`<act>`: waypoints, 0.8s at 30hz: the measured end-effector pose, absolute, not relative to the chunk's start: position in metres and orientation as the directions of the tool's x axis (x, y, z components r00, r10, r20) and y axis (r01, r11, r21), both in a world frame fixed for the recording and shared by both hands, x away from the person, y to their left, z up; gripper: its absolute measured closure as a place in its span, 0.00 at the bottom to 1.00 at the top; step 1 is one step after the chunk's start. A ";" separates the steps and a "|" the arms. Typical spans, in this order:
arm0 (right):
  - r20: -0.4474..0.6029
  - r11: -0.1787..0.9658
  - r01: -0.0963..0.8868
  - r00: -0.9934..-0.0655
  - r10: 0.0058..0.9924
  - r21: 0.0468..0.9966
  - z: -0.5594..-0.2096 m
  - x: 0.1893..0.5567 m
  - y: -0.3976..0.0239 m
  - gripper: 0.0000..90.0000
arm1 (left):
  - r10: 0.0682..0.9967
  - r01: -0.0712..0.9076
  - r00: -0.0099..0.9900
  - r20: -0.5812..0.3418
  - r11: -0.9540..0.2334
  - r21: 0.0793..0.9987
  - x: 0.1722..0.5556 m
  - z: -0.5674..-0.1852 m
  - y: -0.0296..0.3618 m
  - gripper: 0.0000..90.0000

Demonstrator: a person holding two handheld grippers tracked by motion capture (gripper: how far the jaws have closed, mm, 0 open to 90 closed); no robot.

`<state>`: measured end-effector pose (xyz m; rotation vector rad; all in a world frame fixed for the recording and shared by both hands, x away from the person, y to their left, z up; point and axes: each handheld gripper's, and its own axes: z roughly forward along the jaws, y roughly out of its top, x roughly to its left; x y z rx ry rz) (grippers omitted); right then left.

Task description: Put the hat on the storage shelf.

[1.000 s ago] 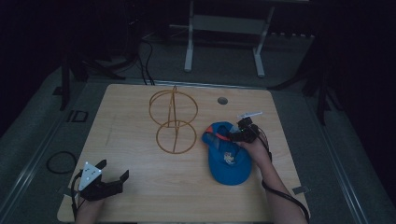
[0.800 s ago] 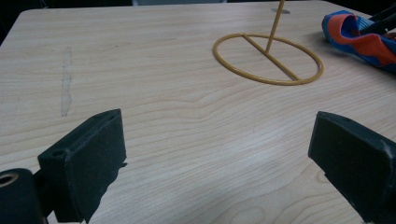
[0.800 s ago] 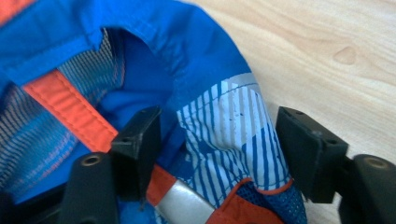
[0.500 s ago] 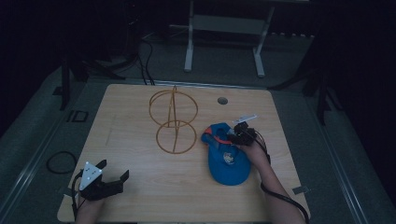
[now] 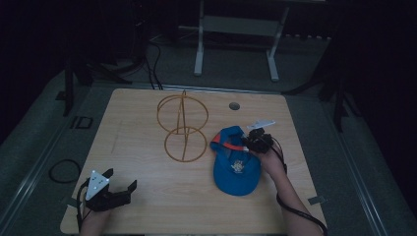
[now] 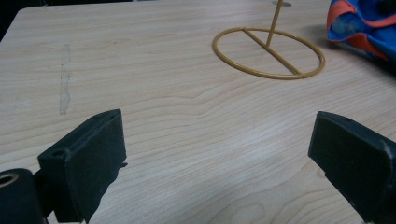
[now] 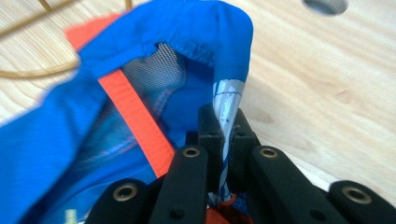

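Note:
A blue cap [image 5: 235, 164] with orange trim lies on the wooden table [image 5: 142, 123], right of centre. My right gripper [image 5: 252, 142] is shut on the cap's back rim; in the right gripper view the blue fabric [image 7: 163, 60] and a white label strip are pinched between the jaws [image 7: 225, 122]. A yellow wire stand [image 5: 183, 129] with a round base and an upright ring is just left of the cap; its base ring [image 6: 268, 52] also lies ahead in the left gripper view. My left gripper [image 5: 122, 189] rests open near the front left edge, nothing between its fingers [image 6: 88, 156].
A small round grommet hole [image 5: 234, 105] sits in the table near the far edge. A metal stand's legs [image 5: 235, 44] are on the floor beyond the table. A cable loop [image 5: 64, 170] lies on the floor at left.
My right gripper has drawn the cap's back rim slightly toward the person, lifting and folding the fabric. The left gripper has stayed put.

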<state>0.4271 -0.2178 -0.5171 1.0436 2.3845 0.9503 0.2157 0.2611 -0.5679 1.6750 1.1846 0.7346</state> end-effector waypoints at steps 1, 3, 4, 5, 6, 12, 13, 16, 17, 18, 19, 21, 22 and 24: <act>-0.064 0.496 0.496 -0.659 0.750 0.713 -0.514 0.426 -0.219 0.98 | 0.932 0.377 0.361 -0.037 -0.109 0.920 0.215 -0.568 0.261 0.05; -0.062 0.481 0.485 -0.654 0.754 0.731 -0.505 0.421 -0.225 0.98 | 0.930 0.385 0.366 -0.027 -0.125 0.914 0.216 -0.567 0.260 0.05; -0.061 0.471 0.482 -0.648 0.759 0.739 -0.502 0.420 -0.227 0.98 | 0.930 0.390 0.366 -0.027 -0.127 0.912 0.216 -0.567 0.259 0.05; -0.050 0.457 0.483 -0.644 0.763 0.747 -0.498 0.418 -0.229 0.98 | 0.928 0.393 0.372 -0.024 -0.134 0.910 0.216 -0.568 0.259 0.05; -0.045 0.448 0.480 -0.643 0.764 0.754 -0.495 0.417 -0.231 0.98 | 0.929 0.396 0.370 -0.019 -0.140 0.907 0.216 -0.568 0.258 0.05; -0.052 0.415 0.435 -0.637 0.769 0.799 -0.467 0.404 -0.242 0.98 | 0.923 0.392 0.382 -0.037 -0.126 0.911 0.216 -0.564 0.257 0.05; -0.047 0.408 0.438 -0.633 0.772 0.801 -0.462 0.402 -0.244 0.98 | 0.922 0.390 0.385 -0.041 -0.122 0.913 0.216 -0.563 0.257 0.05; -0.066 0.406 0.407 -0.635 0.770 0.818 -0.447 0.394 -0.247 0.98 | 0.915 0.402 0.399 -0.056 -0.120 0.908 0.217 -0.559 0.256 0.05; -0.067 0.398 0.396 -0.635 0.770 0.827 -0.442 0.391 -0.249 0.98 | 0.916 0.404 0.395 -0.067 -0.107 0.908 0.217 -0.558 0.255 0.05; -0.070 0.395 0.388 -0.634 0.770 0.833 -0.439 0.389 -0.250 0.98 | 0.914 0.401 0.400 -0.073 -0.103 0.910 0.217 -0.556 0.255 0.05; -0.072 0.390 0.378 -0.635 0.769 0.840 -0.435 0.386 -0.252 0.98 | 0.911 0.400 0.406 -0.070 -0.108 0.910 0.217 -0.554 0.253 0.05; -0.061 0.369 0.362 -0.638 0.767 0.856 -0.427 0.380 -0.256 0.98 | 0.909 0.398 0.413 -0.062 -0.119 0.909 0.218 -0.550 0.250 0.05; -0.067 0.370 0.356 -0.636 0.769 0.858 -0.425 0.378 -0.257 0.98 | 0.907 0.399 0.416 -0.068 -0.115 0.910 0.219 -0.548 0.249 0.05; -0.059 0.356 0.347 -0.639 0.767 0.868 -0.419 0.373 -0.260 0.98 | 0.902 0.400 0.424 -0.078 -0.110 0.910 0.220 -0.543 0.248 0.05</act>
